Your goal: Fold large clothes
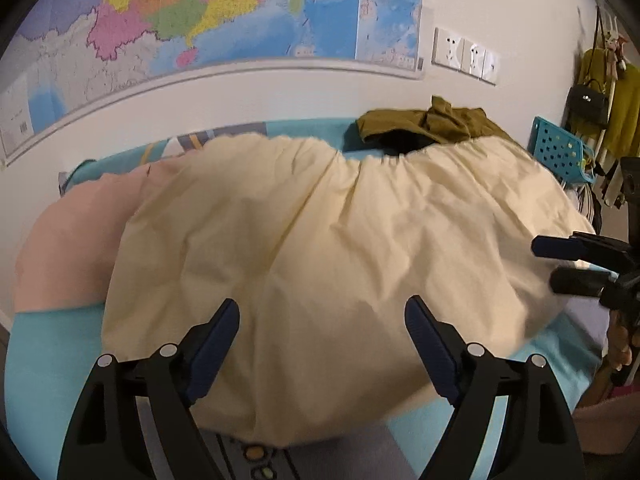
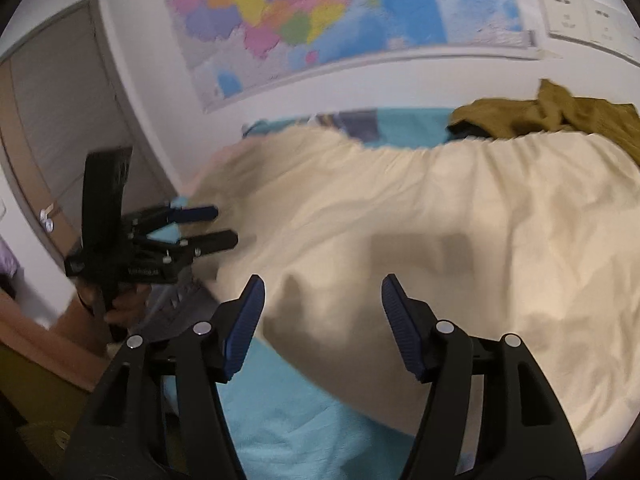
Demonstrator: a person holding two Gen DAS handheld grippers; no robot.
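Note:
A large pale yellow garment (image 1: pixel 320 220) with a gathered far edge lies spread on a bed with a turquoise sheet (image 1: pixel 52 352). A pink layer (image 1: pixel 72 240) shows from under its left side. My left gripper (image 1: pixel 322 304) hovers open over the garment's near part, nothing between its fingers. My right gripper (image 1: pixel 544 264) comes in from the right, by the garment's right edge. In the right wrist view the right gripper (image 2: pixel 322 304) is open over the garment (image 2: pixel 440 220), holding nothing. The left gripper (image 2: pixel 226 225), held by a hand, is open at the cloth's left edge.
An olive-green garment (image 1: pixel 432 120) lies bunched at the back of the bed against the wall. A blue perforated basket (image 1: pixel 556 152) stands at the right, with a black handbag (image 1: pixel 588 104) and hanging clothes behind it. A map (image 1: pixel 240 12) covers the wall; a door (image 2: pixel 52 120) is at the left.

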